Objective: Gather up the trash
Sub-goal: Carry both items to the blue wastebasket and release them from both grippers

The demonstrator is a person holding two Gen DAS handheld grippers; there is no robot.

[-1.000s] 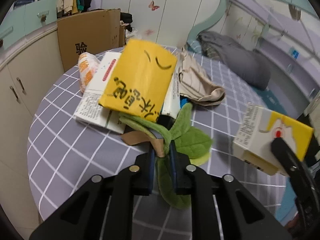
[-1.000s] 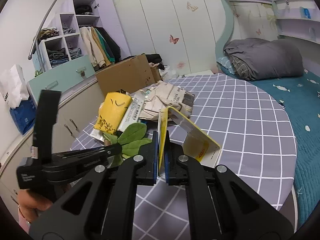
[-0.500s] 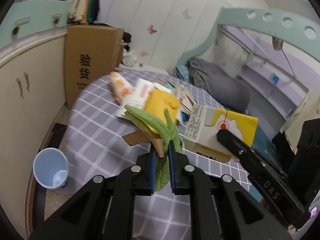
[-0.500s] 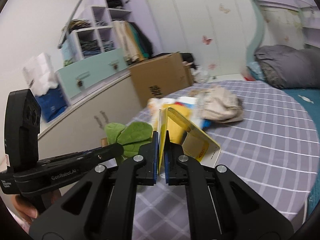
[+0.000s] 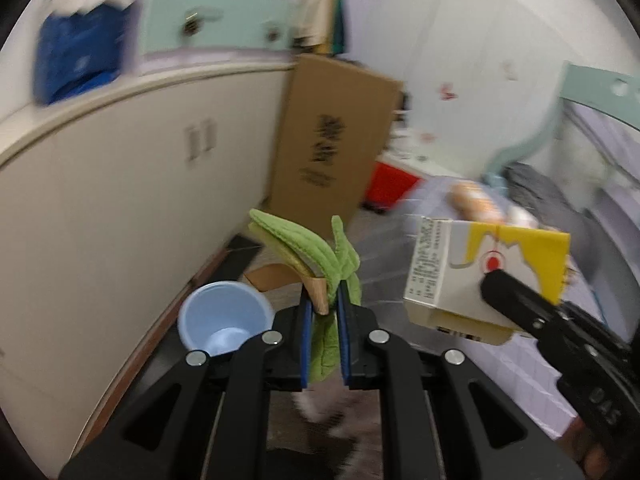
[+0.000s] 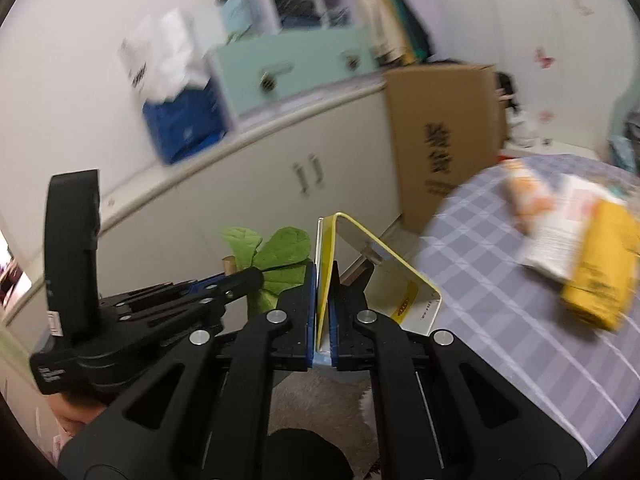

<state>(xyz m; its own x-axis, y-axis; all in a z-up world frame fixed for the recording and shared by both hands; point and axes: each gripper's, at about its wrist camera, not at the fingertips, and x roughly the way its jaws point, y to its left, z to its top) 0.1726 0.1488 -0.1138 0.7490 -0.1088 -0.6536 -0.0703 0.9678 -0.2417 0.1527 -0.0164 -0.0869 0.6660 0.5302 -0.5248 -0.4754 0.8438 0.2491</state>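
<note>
While both views were smeared with motion blur, the essentials showed plainly: the left claw (image 5: 323, 312) was clenched on a green leaf-shaped cloth (image 5: 316, 252) with a scrap of brown cardboard caught in it, and the right claw (image 6: 322, 300) was clenched on the flap of a yellow and white carton (image 6: 376, 276). Both loads hung clear of the desk's (image 6: 492, 280) near-left edge, out over the floor. A pale blue bin (image 5: 222, 314) stood on the floor below, beside the cream cabinet (image 5: 120, 184), and in the left view it lay just left of the cloth. More trash lay on the desk: a yellow packet (image 6: 604, 272), a white box (image 6: 560, 236) and an orange snack bag (image 6: 524, 196).

The step in hand looked like the carry to the bin. To do it well, each claw should arrive squarely over the bin's mouth before opening, one at a time, since the mouth seemed small against the carton. The cloth was limp and might snag on the pads, so it wanted a low, steady release. The carton, held by one flap, might swing; lowering a corner in first would help.
</note>
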